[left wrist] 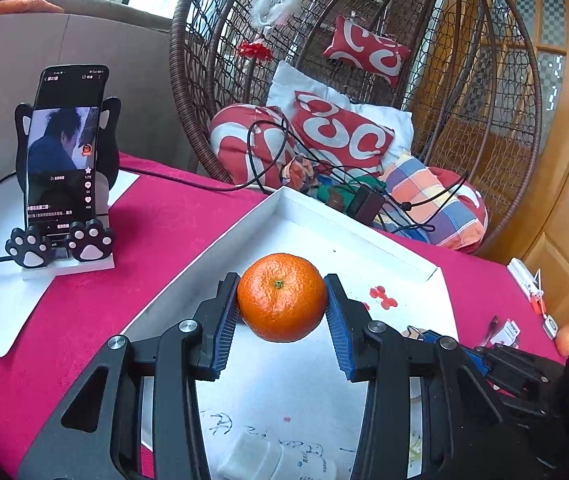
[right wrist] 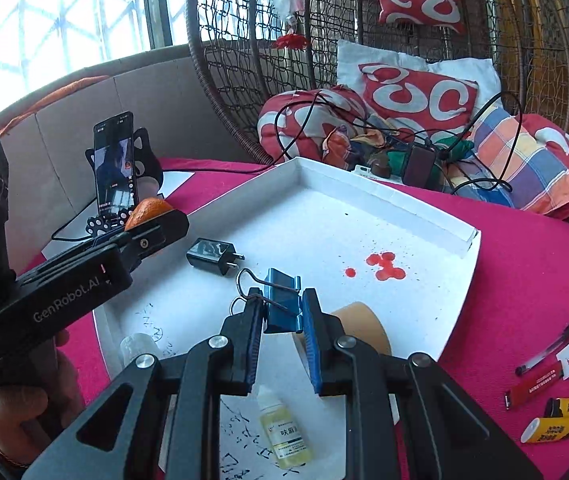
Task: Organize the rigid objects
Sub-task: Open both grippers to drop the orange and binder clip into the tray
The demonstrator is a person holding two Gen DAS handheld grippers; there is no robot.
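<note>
the left gripper [left wrist: 282, 300] is grasping an orange tangerine [left wrist: 282, 297], its blue ribbed pads pressed against the fruit's two sides and the stem end turned toward the camera; the fruit hangs above a shallow white tray [left wrist: 244, 228] that lies on a bench covered with a magenta cloth [left wrist: 172, 216]. the right gripper [right wrist: 283, 316] is clenched on a blue binder clip [right wrist: 282, 300], whose wire handles stick out to the left of the pads, and it is also over the tray. in the right wrist view the left gripper shows at the left edge, held in a person's hand [right wrist: 24, 404], with the tangerine at its tip. inside the tray lie a black charger plug [right wrist: 214, 256], a small dropper bottle [right wrist: 284, 436] with yellowish liquid, a tan roll [right wrist: 364, 328] partly hidden behind the right gripper, a clear cap-like piece [right wrist: 140, 346], some red spots [right wrist: 384, 266] and scribbled ink marks. on the cloth to the right of the tray are a pen [right wrist: 550, 344], a red lighter [right wrist: 536, 386] and a yellow lighter [right wrist: 556, 420]. a phone [left wrist: 64, 148] stands upright in a cat-paw holder [left wrist: 60, 244] at the left, its screen lit. behind the bench is a wicker hanging chair [left wrist: 364, 60] piled with red and white cushions.
</note>
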